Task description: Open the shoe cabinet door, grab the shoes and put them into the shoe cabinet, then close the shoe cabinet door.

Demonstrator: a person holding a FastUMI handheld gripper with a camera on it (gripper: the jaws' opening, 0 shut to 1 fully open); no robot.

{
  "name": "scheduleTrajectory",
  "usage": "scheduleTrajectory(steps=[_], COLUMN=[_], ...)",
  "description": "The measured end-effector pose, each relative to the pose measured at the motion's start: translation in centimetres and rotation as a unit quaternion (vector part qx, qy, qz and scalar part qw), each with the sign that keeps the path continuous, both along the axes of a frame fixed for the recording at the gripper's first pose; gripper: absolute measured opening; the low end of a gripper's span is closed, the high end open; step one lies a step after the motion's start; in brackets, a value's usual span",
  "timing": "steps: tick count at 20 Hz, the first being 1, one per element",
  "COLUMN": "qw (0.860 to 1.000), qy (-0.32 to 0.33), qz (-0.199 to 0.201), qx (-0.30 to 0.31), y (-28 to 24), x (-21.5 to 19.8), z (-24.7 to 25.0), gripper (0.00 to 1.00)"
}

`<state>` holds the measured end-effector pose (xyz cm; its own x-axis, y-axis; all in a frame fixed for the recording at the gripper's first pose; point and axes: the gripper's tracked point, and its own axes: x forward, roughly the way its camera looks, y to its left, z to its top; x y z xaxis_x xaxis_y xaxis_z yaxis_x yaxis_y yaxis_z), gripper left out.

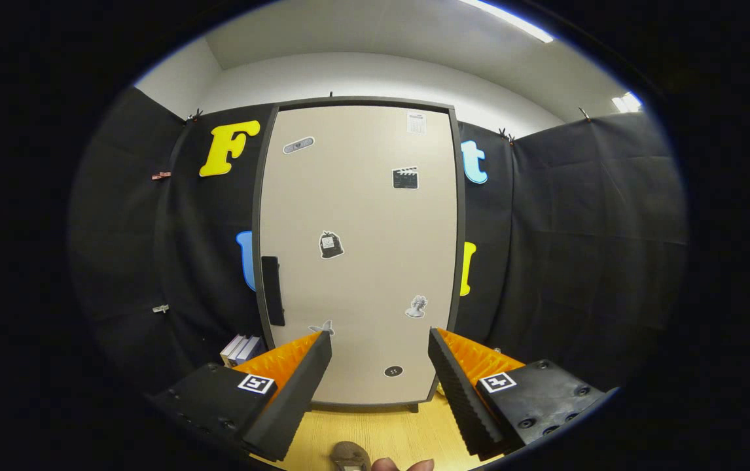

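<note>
Black cloth walls close off the booth on both sides, w/ a white wall and ceiling light strip above; a pale wood floor point(408, 432) runs up to the shoe cabinet point(358, 252), which stands upright at the back, centre. Its beige door point(362, 216) is closed flush inside a dark frame, dotted w/ small stickers: a clapperboard point(405, 178) upper right, a dark bag-shaped one point(330, 245) mid-door, a bust figure point(417, 307) lower right, a round dark one point(393, 371) nr the bottom. A black vertical handle point(273, 290) sits on the door's left edge, about mid-height, beyond and slightly above the left finger's tip. The gripper point(380, 340) points straight at the cabinet, fingers spread wide apart w/ nothing between them; the lower part of the door shows through the gap, well ahead of the tips, no contact. A few books point(241, 350) stand on the floor just left of the cabinet's base, behind the left finger. Close in, below and between the fingers, a brownish shoe point(351, 456) lies on the floor, only its end visible, so type can't be told. Beside it, fingertips of a person's hand point(402, 465) poke into view. Small clips point(160, 176) pin the cloth at left.
</note>
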<state>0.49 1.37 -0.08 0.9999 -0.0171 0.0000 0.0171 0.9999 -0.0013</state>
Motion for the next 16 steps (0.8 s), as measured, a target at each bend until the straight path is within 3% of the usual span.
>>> scheduleTrajectory(steps=[7,16], qw=[1.0,0.999], qy=[-0.002,0.003], qz=[-0.004,0.048], qx=[-0.002,0.012], y=[0.6,8.0], x=[0.4,6.0], z=[0.2,-0.3], gripper=[0.98,0.97])
